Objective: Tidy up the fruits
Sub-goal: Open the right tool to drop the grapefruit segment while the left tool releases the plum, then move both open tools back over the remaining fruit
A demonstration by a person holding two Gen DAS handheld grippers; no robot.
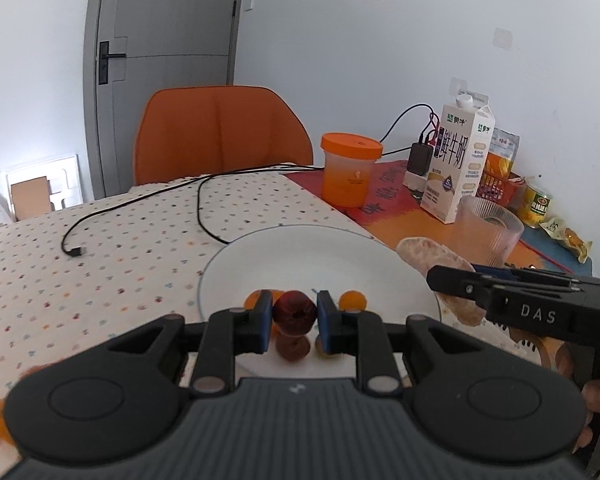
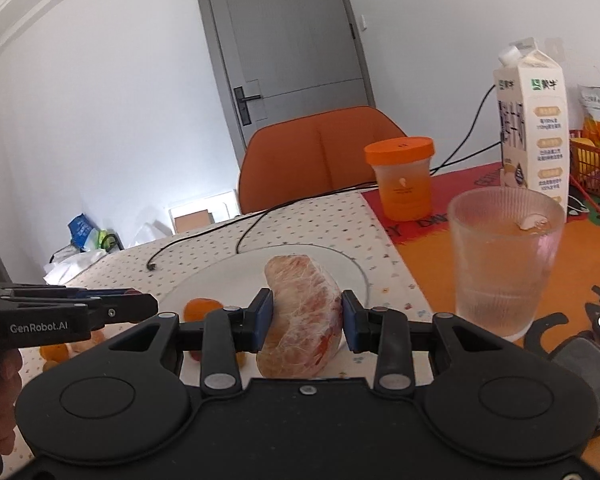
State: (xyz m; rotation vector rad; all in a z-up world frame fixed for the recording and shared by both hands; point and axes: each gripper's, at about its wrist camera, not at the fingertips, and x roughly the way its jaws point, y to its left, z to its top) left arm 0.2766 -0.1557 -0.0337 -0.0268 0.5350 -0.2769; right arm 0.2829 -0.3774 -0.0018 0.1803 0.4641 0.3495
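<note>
My left gripper (image 1: 293, 319) is shut on a dark red date-like fruit (image 1: 295, 312), held just above the near edge of a white plate (image 1: 300, 252). Its reflection or a second brown fruit (image 1: 293, 347) lies below. Small orange fruits (image 1: 352, 300) sit on the plate by the fingers. My right gripper (image 2: 307, 316) is shut on a peeled pink grapefruit segment (image 2: 302, 316), held over the plate's (image 2: 228, 280) near right rim. The segment (image 1: 432, 258) and right gripper also show at the right of the left wrist view. More small orange fruits (image 2: 54, 350) lie on the cloth at left.
A ribbed glass (image 2: 504, 264) stands right of the plate. An orange-lidded jar (image 1: 350, 168), a milk carton (image 1: 458, 160), a can (image 1: 536, 204), an orange basket (image 2: 596, 164) and snack packs stand at the back right. A black cable (image 1: 140, 208) crosses the dotted cloth. An orange chair (image 1: 220, 132) stands behind the table.
</note>
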